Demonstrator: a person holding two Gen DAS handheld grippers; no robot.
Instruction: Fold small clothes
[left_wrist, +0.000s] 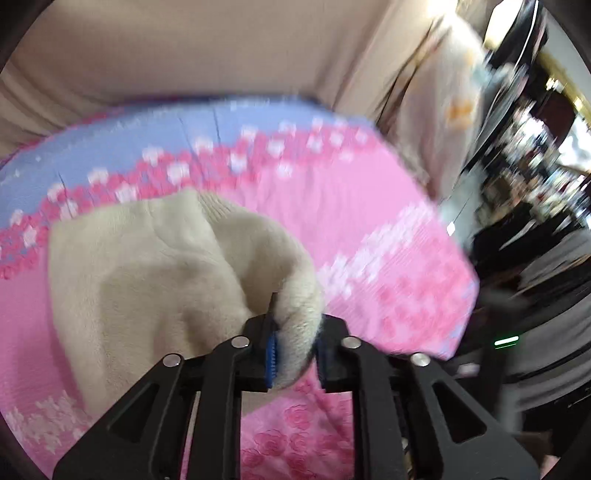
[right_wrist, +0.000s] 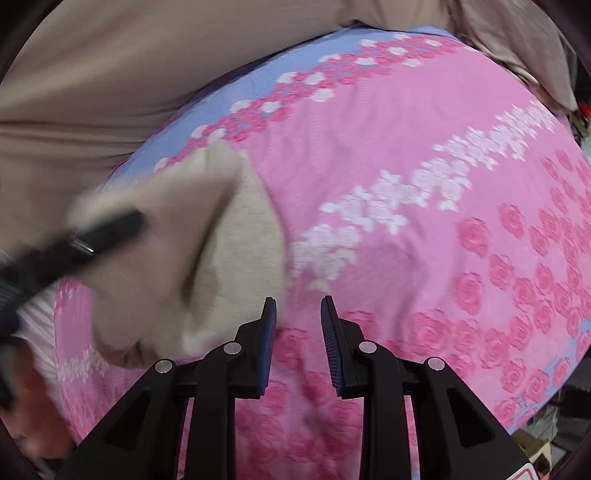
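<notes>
Pink cloth with rose and white flower bands, the bedspread (left_wrist: 369, 221), fills most of both views and serves as the landmark. A lilac strip with a pink and white flower border runs along its far edge. Beyond that far edge rises a beige upholstered surface (left_wrist: 166, 55), plain and creased. Off the bedspread's right side in the left wrist view hangs a pale patterned fabric (left_wrist: 447, 107), blurred, with dark cluttered shapes further right that cannot be made out.

On the bedspread, toward its far lilac strip, lies the cream knit garment (left_wrist: 129, 280), soft and fuzzy, partly lifted. One ribbed fold of it curls up off the bedspread and runs between the blue-padded fingers of the left gripper (left_wrist: 295, 350), which pinch it firmly. In the right wrist view the same garment (right_wrist: 229, 251) sits on the bedspread's left part, and the left gripper (right_wrist: 110, 229) shows as a dark blur over it.

The right gripper (right_wrist: 298, 339) hangs above the bedspread's near middle, just beside the garment's near edge, its fingers set moderately apart and holding nothing.
</notes>
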